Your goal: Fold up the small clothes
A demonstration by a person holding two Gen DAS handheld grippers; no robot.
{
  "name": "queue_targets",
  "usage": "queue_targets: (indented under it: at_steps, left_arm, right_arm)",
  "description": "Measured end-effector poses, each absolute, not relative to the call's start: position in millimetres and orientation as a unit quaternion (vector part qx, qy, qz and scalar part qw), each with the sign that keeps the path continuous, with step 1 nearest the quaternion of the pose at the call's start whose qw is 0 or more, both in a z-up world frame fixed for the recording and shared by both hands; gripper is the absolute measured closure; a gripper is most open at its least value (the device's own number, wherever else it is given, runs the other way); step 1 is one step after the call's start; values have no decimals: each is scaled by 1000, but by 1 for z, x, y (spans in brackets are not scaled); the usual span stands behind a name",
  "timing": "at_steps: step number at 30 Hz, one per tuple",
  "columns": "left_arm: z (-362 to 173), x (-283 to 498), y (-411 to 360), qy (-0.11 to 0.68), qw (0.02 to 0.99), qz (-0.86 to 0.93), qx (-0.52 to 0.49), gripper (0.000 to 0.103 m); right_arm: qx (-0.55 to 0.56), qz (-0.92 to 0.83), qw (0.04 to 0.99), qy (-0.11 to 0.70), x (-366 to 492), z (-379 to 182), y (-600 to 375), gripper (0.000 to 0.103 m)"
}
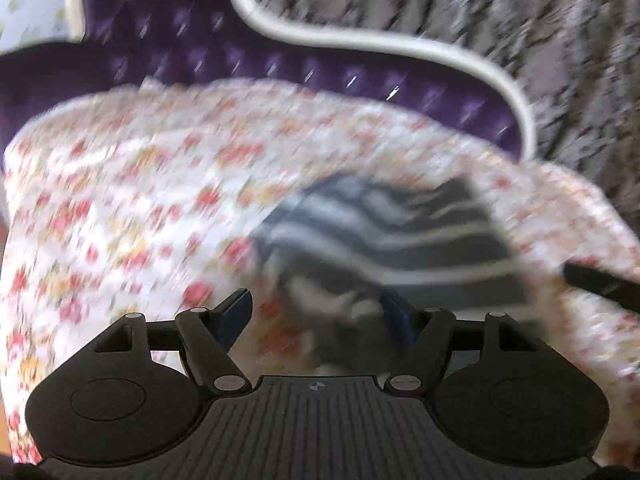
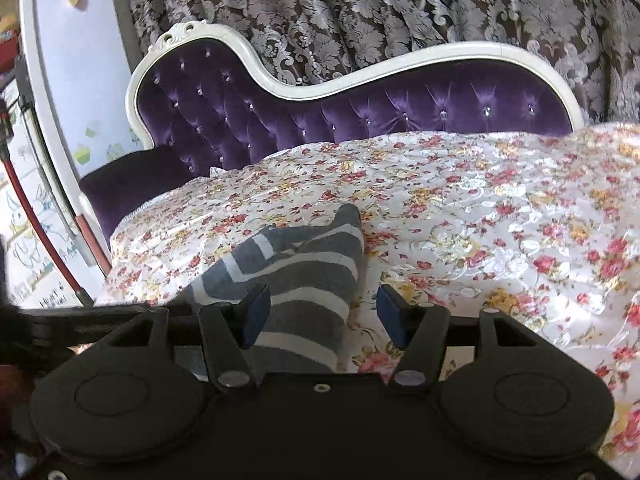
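A grey sock with white stripes point(image 2: 296, 276) lies on the flowered bedspread point(image 2: 500, 216). In the right wrist view my right gripper point(image 2: 320, 312) is open low over it, the left finger above the striped cloth, the right finger over bare bedspread. The left wrist view is motion-blurred: the striped sock point(image 1: 400, 236) lies ahead and to the right, its near end bunched between the fingers of my left gripper point(image 1: 320, 316), which is open. A dark tip of the other tool point(image 1: 600, 286) enters at the right edge.
A purple tufted headboard with a white frame point(image 2: 360, 116) stands behind the bed, with patterned grey curtains point(image 2: 360, 12) beyond. A white wardrobe and a red pole point(image 2: 36, 216) stand at the left. The bedspread extends wide to the right.
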State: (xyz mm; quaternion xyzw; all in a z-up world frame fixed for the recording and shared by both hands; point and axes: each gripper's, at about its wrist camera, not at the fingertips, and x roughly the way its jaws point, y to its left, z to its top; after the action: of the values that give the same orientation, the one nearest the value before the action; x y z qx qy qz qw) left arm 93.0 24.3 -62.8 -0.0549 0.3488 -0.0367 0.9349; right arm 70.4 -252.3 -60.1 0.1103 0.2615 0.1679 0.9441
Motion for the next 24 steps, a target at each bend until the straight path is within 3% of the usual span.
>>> queue_targets:
  at_steps: [11, 18, 24]
  left_arm:
    - [-74, 81, 46, 350, 931, -33, -95, 27]
    - [-77, 87, 47, 356, 928, -29, -105, 24]
    - [-78, 90, 49, 361, 926, -24, -112, 19]
  right_arm:
    - [15, 145, 946, 289, 138, -87, -212, 39]
    - [29, 118, 938, 326, 172, -109, -211, 20]
    - [9, 104, 936, 335, 186, -106, -205, 16]
